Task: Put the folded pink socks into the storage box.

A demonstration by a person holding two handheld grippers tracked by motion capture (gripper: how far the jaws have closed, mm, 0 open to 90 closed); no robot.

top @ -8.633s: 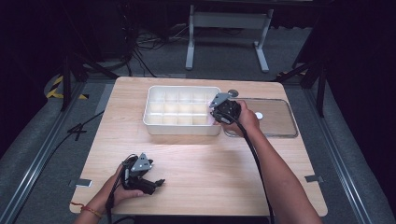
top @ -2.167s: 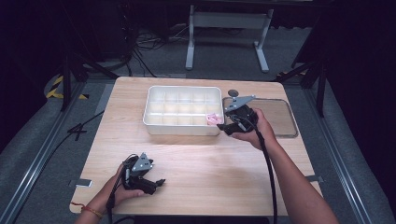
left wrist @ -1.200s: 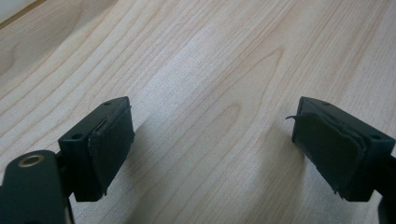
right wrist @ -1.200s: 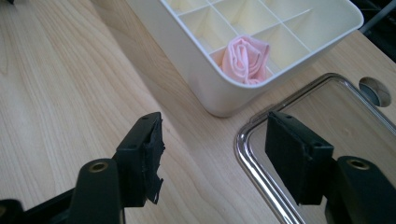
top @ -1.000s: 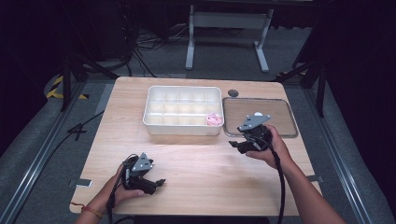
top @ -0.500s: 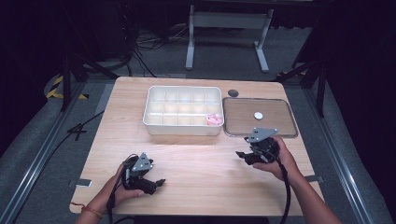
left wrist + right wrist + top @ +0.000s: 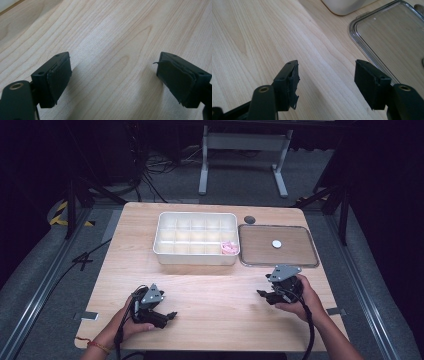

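White rectangular plastic organiser tray [image 7: 196, 239], divided into a grid of small square compartments, long axis running left to right across the pale wooden table [image 7: 215, 315]. Small pink item [image 7: 229, 248] lying in the tray's front-right corner compartment. Just right of the tray, touching or nearly so, a clear rectangular plastic lid [image 7: 278, 245] lying flat, with 1 small white round disc [image 7: 276, 243] on it. Small dark round object [image 7: 249, 219] on the table behind the lid's left corner.

Right gripper [image 7: 263, 294] held low in front of the lid, well apart from the tray, pointing left; jaws apart, nothing between them, bare wood beneath [image 7: 325, 82].

Left gripper [image 7: 171, 316] held low near the table's front edge, well in front of the tray's left end, pointing right; jaws apart over bare wood [image 7: 112, 80], nothing held.
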